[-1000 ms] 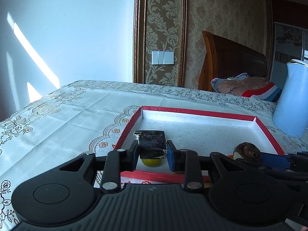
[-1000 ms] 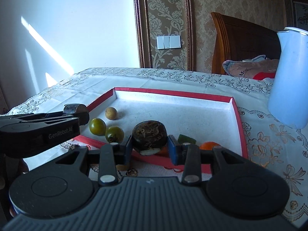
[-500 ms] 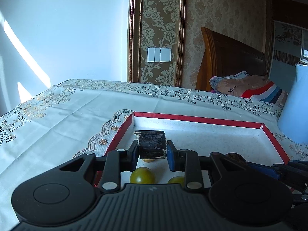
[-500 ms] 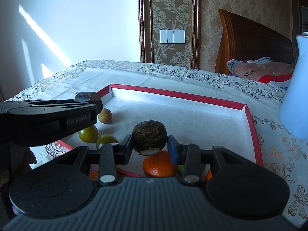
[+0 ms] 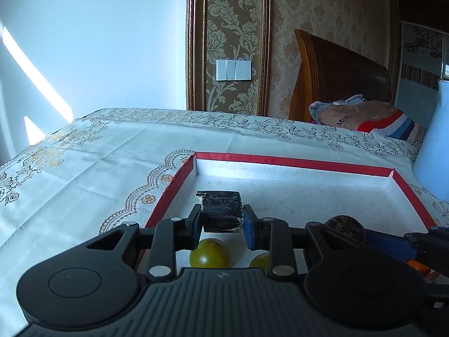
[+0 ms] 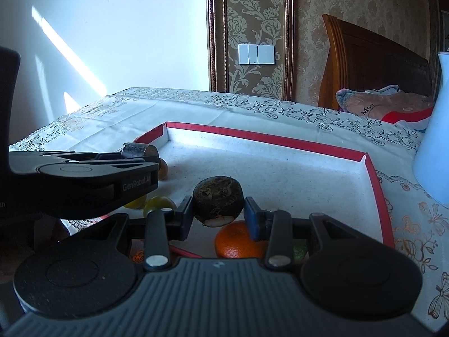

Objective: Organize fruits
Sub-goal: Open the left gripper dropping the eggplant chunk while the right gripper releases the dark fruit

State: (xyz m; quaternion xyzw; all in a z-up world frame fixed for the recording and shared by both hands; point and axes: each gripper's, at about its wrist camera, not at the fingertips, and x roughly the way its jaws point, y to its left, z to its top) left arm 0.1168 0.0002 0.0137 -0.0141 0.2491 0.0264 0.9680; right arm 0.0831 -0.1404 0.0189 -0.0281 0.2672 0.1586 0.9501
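My left gripper (image 5: 221,219) is shut on a short dark chunk (image 5: 221,207) with a rough black skin, held over the near left part of the red-rimmed white tray (image 5: 294,163). Two green round fruits (image 5: 210,256) lie in the tray just under it. My right gripper (image 6: 219,213) is shut on a dark round fruit (image 6: 217,193) with a pale cut base, above an orange mandarin (image 6: 238,243). The left gripper (image 6: 84,174) shows side-on at the left of the right wrist view, beside a small brown fruit (image 6: 164,168).
A light blue jug (image 6: 433,146) stands right of the tray (image 6: 266,137) on the patterned tablecloth (image 5: 84,168). Another green piece (image 6: 300,248) lies near the mandarin. A wooden headboard (image 5: 336,84) and folded bedding are behind the table.
Both grippers have moved forward over the tray's near rim and slightly down, each still holding its piece. The green fruits and the mandarin now show beneath the fingers.
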